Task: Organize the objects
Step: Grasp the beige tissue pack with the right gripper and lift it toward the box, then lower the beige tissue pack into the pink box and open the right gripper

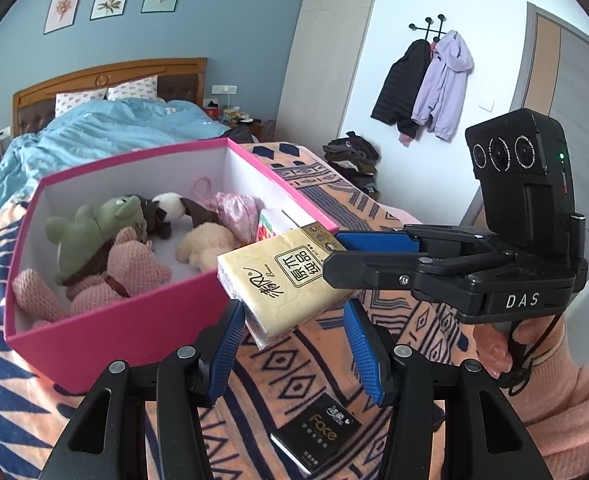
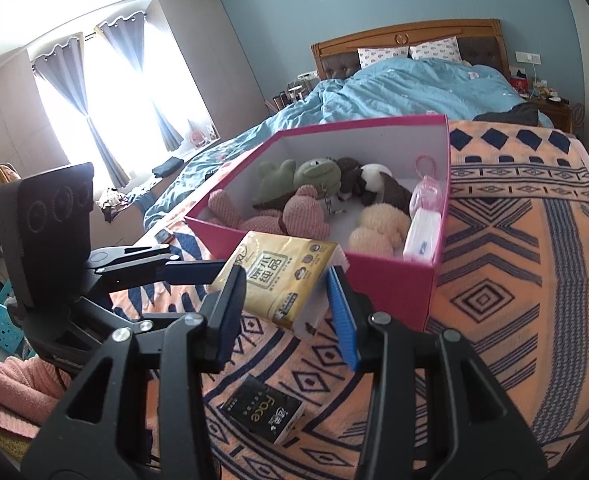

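A yellow tissue pack (image 1: 278,280) hangs in the air just before the near wall of a pink box (image 1: 134,320). My right gripper (image 1: 334,258) is shut on it, coming in from the right. My left gripper (image 1: 292,340) is open, its blue pads either side of the pack's lower end, not pressing it. In the right wrist view the pack (image 2: 282,276) sits between my right gripper's pads (image 2: 290,312), and the left gripper (image 2: 190,270) reaches in from the left. The box (image 2: 390,284) holds several plush toys (image 2: 306,208) and a white pack (image 2: 422,236).
A black tissue pack marked "face" (image 1: 318,436) lies on the orange patterned blanket (image 1: 394,216) below the grippers; it also shows in the right wrist view (image 2: 262,410). A bed with a blue duvet (image 2: 406,88) is behind the box. Coats (image 1: 426,84) hang on the wall.
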Demonstrator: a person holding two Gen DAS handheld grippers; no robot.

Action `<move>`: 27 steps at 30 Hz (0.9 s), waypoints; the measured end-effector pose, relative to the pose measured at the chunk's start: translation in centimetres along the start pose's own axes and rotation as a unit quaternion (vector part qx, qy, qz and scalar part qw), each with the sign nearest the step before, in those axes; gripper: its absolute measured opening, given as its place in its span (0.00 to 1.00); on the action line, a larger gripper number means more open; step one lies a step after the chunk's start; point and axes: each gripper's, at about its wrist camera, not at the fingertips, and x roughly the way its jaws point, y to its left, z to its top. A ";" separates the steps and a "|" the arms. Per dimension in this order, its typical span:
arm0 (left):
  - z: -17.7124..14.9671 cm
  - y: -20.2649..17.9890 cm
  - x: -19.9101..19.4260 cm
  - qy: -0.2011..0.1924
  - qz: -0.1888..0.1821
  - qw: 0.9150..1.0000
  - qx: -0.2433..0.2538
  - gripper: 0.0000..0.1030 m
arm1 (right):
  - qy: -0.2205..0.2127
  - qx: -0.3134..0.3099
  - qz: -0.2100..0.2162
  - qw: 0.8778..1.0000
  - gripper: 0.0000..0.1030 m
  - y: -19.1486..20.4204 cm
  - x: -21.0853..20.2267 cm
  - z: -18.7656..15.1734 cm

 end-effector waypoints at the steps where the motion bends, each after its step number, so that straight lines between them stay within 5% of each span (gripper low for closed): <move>1: 0.2 0.0 0.0 -0.002 0.001 1.000 0.001 0.50 | -0.001 -0.002 0.000 1.000 0.44 0.0 0.0 0.2; 27: 3.7 1.3 0.6 -0.023 0.022 0.999 0.010 0.50 | -0.022 -0.011 -0.006 1.000 0.44 -1.3 0.7 3.9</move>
